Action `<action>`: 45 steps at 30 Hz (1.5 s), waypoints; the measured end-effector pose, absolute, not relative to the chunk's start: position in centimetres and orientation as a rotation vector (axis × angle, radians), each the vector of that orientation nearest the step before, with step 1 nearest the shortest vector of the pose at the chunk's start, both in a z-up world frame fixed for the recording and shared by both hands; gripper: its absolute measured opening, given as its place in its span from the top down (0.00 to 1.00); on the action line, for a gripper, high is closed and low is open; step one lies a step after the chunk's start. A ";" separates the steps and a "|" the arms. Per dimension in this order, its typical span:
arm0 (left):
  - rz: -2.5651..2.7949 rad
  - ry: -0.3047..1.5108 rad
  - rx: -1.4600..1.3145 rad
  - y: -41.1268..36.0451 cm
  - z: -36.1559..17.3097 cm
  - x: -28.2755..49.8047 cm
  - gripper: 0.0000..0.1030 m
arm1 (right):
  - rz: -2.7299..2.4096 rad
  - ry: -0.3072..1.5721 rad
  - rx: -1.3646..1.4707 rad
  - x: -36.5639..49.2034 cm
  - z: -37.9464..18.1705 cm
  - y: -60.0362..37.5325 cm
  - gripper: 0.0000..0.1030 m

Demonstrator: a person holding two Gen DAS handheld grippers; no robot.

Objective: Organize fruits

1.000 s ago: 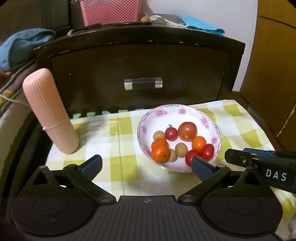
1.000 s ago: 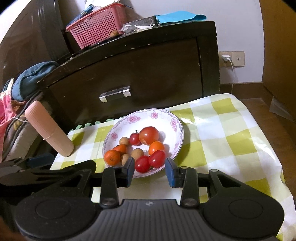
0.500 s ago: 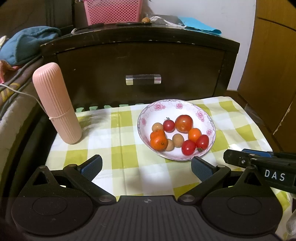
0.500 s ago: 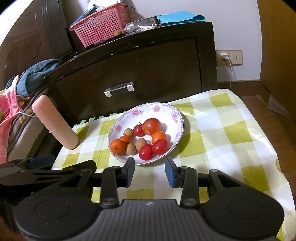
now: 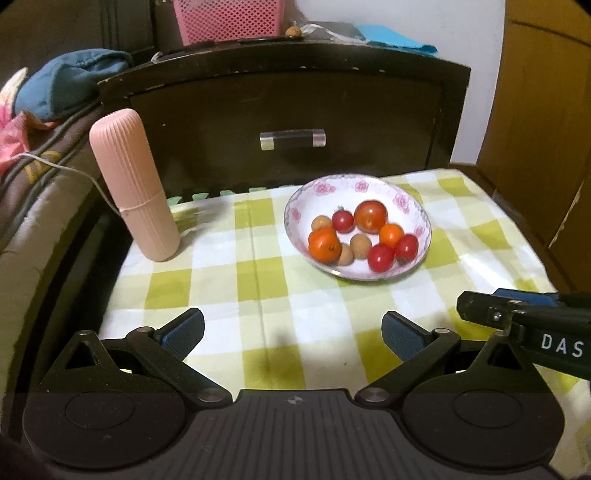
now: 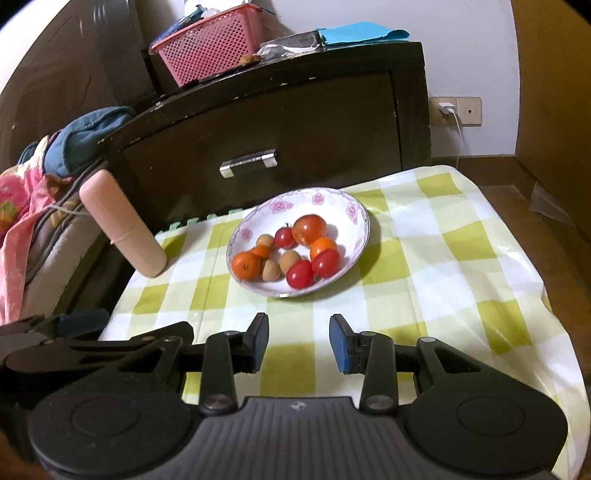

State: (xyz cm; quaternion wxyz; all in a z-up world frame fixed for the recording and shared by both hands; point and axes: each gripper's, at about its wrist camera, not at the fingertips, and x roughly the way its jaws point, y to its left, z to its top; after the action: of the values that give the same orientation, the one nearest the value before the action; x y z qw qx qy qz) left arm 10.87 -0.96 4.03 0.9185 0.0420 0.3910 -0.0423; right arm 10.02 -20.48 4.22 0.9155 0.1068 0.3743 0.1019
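Observation:
A white floral bowl sits on the green-checked tablecloth. It holds red tomatoes, small oranges and brown longans. My left gripper is open and empty, low over the cloth in front of the bowl. My right gripper is open and empty, in front of the bowl; its side also shows at the right of the left wrist view.
A pink ribbed cylinder case stands at the cloth's left back corner. A dark wooden drawer cabinet rises behind the table, with a pink basket on top. Bedding lies left.
Both grippers have drawn back from the bowl and risen; the bowl looks farther away. Jaws stay open and empty. Fruits have not moved.

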 end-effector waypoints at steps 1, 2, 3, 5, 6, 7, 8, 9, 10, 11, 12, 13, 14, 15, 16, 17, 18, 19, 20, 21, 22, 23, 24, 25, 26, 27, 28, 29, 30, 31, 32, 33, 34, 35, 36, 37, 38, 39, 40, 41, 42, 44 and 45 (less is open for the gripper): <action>-0.081 0.813 0.104 -1.1 4.0 10.6 0.00 | 0.208 0.772 0.218 9.7 4.2 -20.4 0.66; -0.077 0.820 0.120 -1.2 3.9 10.4 0.00 | 0.206 0.774 0.218 9.2 4.2 -20.3 0.66; -0.078 0.821 0.126 -1.3 3.8 10.0 0.00 | 0.202 0.776 0.216 9.0 4.2 -20.3 0.65; -0.072 0.830 0.125 -1.1 3.5 9.5 0.00 | 0.194 0.787 0.212 8.3 4.1 -20.1 0.63; -0.076 0.845 0.114 -1.0 3.4 9.3 0.00 | 0.191 0.792 0.212 8.0 3.9 -20.1 0.63; -0.082 0.857 0.101 -0.8 3.3 9.2 0.00 | 0.188 0.798 0.214 7.7 3.8 -20.1 0.63; -0.090 0.869 0.085 -0.5 3.2 9.0 0.00 | 0.187 0.805 0.214 7.4 3.7 -20.0 0.63; -0.096 0.877 0.073 -0.3 3.1 8.9 0.00 | 0.186 0.811 0.214 7.1 3.6 -20.0 0.63; -0.102 0.887 0.059 -0.1 3.1 8.7 0.00 | 0.185 0.816 0.214 6.9 3.5 -20.0 0.63; -0.103 0.891 0.049 0.1 3.1 8.6 0.00 | 0.182 0.822 0.215 6.6 3.4 -20.0 0.63; -0.103 0.893 0.040 0.2 3.1 8.4 0.00 | 0.181 0.830 0.214 6.3 3.3 -19.9 0.63; -0.102 0.895 0.037 0.2 3.1 8.2 0.00 | 0.182 0.834 0.212 6.0 3.2 -19.8 0.63; -0.101 0.897 0.038 0.3 3.0 8.1 0.00 | 0.182 0.839 0.210 5.7 3.1 -19.7 0.63; -0.098 0.898 0.041 0.2 3.0 7.8 0.00 | 0.183 0.843 0.208 5.5 3.1 -19.6 0.63; -0.095 0.899 0.043 0.1 2.9 7.7 0.00 | 0.183 0.848 0.206 5.2 3.0 -19.5 0.63; -0.093 0.900 0.045 0.1 2.8 7.5 0.00 | 0.182 0.850 0.207 5.1 2.9 -19.5 0.63; -0.092 0.903 0.046 0.0 2.7 7.4 0.00 | 0.181 0.852 0.208 4.9 2.9 -19.5 0.63; -0.091 0.906 0.046 0.0 2.7 7.3 0.00 | 0.181 0.855 0.210 4.8 2.8 -19.5 0.63; -0.091 0.907 0.046 0.0 2.6 7.2 0.00 | 0.180 0.859 0.213 4.6 2.8 -19.5 0.63; -0.091 0.908 0.046 0.1 2.6 7.0 0.00 | 0.179 0.864 0.218 4.5 2.7 -19.4 0.63; -0.091 0.909 0.047 0.1 2.5 7.0 0.00 | 0.179 0.868 0.222 4.4 2.7 -19.4 0.63; -0.091 0.910 0.049 0.1 2.5 6.9 0.00 | 0.179 0.872 0.225 4.3 2.6 -19.4 0.63; -0.091 0.909 0.051 0.1 2.5 6.8 0.00 | 0.178 0.875 0.227 4.2 2.5 -19.4 0.63; -0.092 0.908 0.055 0.0 2.4 6.7 0.00 | 0.178 0.878 0.229 4.2 2.5 -19.4 0.63; -0.093 0.907 0.058 0.0 2.4 6.6 0.00 | 0.178 0.880 0.229 4.1 2.4 -19.4 0.63; -0.094 0.907 0.059 0.0 2.4 6.6 0.01 | 0.178 0.882 0.229 4.1 2.4 -19.4 0.63; -0.095 0.909 0.059 0.0 2.4 6.6 0.01 | 0.177 0.884 0.231 4.0 2.3 -19.4 0.63; -0.095 0.909 0.059 0.0 2.3 6.6 0.01 | 0.177 0.885 0.232 4.0 2.3 -19.4 0.63; -0.096 0.910 0.059 0.0 2.3 6.6 0.01 | 0.177 0.886 0.232 4.0 2.3 -19.4 0.63; -0.095 0.910 0.060 0.0 2.3 6.6 0.01 | 0.177 0.888 0.233 4.0 2.2 -19.4 0.63; -0.094 0.910 0.060 0.0 2.3 6.6 0.01 | 0.177 0.888 0.233 4.0 2.2 -19.4 0.63; -0.095 0.911 0.059 0.1 2.3 6.7 0.01 | 0.176 0.889 0.233 4.1 2.2 -19.4 0.63; -0.095 0.913 0.058 0.1 2.2 6.7 0.01 | 0.176 0.890 0.234 4.1 2.2 -19.3 0.63; -0.096 0.914 0.058 0.1 2.2 6.7 0.01 | 0.176 0.891 0.234 4.1 2.1 -19.3 0.63; -0.096 0.914 0.060 0.1 2.1 6.7 0.01 | 0.175 0.892 0.234 4.1 2.1 -19.3 0.63; -0.096 0.915 0.061 0.1 2.1 6.7 0.01 | 0.175 0.893 0.234 4.2 2.1 -19.3 0.63; -0.096 0.915 0.061 0.1 2.1 6.7 0.01 | 0.175 0.894 0.234 4.2 2.0 -19.3 0.63; -0.096 0.915 0.061 0.1 2.1 6.7 0.01 | 0.175 0.895 0.235 4.2 2.0 -19.3 0.63; -0.096 0.914 0.061 0.1 2.1 6.7 0.01 | 0.175 0.896 0.236 4.2 2.0 -19.3 0.63; -0.096 0.914 0.061 0.1 2.1 6.7 0.01 | 0.175 0.895 0.236 4.2 2.0 -19.3 0.63; -0.094 0.912 0.061 0.1 2.1 6.7 0.01 | 0.175 0.895 0.235 4.2 2.0 -19.3 0.63; -0.091 0.909 0.063 0.0 2.0 6.7 0.01 | 0.176 0.895 0.236 4.2 2.0 -19.3 0.63; -0.090 0.909 0.064 0.0 2.1 6.7 0.01 | 0.175 0.895 0.235 4.2 2.0 -19.3 0.63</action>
State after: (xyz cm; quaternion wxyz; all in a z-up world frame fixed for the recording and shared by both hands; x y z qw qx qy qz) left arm 6.68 0.01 2.06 0.8971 0.0308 0.4386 -0.0437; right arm 4.22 -19.30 1.99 0.8911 0.1133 0.4313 0.0842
